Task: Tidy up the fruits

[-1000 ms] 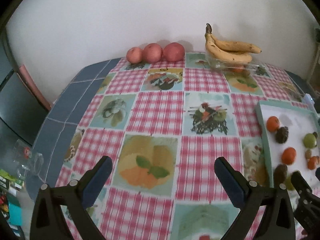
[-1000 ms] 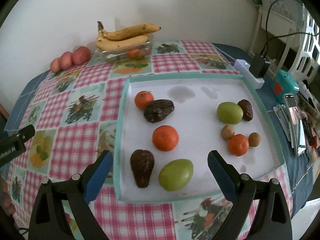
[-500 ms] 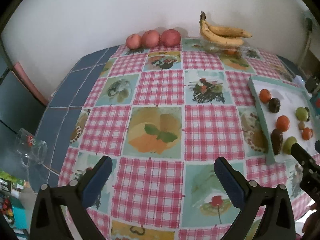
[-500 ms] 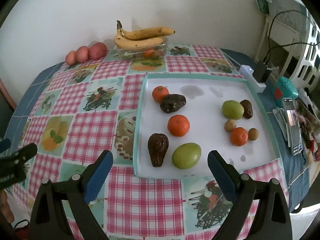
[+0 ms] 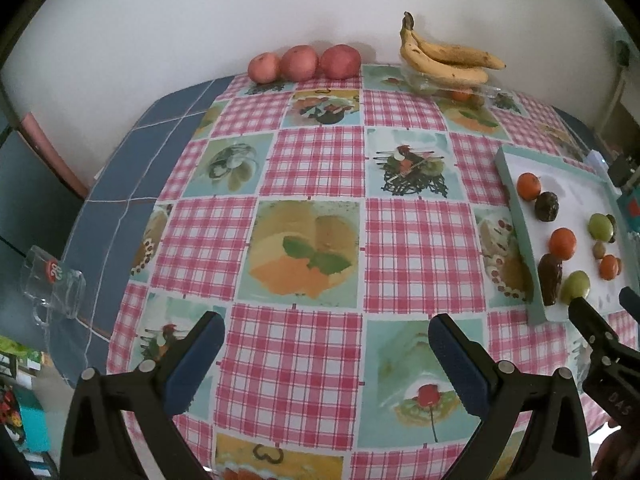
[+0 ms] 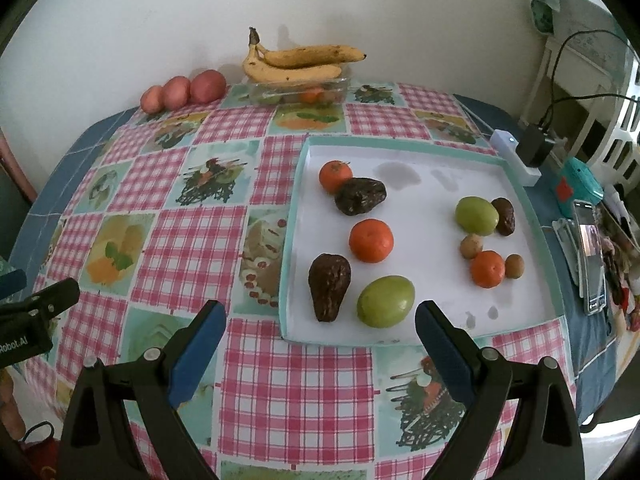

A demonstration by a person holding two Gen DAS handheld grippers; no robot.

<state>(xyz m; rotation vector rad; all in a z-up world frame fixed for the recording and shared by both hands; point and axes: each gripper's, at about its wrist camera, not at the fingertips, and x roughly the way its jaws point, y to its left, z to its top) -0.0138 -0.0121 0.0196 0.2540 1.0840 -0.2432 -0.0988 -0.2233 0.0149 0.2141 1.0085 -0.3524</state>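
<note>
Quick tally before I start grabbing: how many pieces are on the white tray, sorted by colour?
On the tray:
Orange fruits: 3
Green fruits: 2
Dark brown fruits: 3
Small tan round ones: 2
Total: 10

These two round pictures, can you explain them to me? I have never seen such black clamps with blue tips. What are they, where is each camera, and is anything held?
They are hand-held grippers, one per hand; no robot arm. Each carries a fisheye camera looking along its fingers.

The left gripper is open over the checked tablecloth, holding nothing.

The right gripper is also open and empty, facing a white tray with three oranges, two green fruits, dark and small brown ones.

Bananas on a clear container and three red fruits sit by the wall.
</note>
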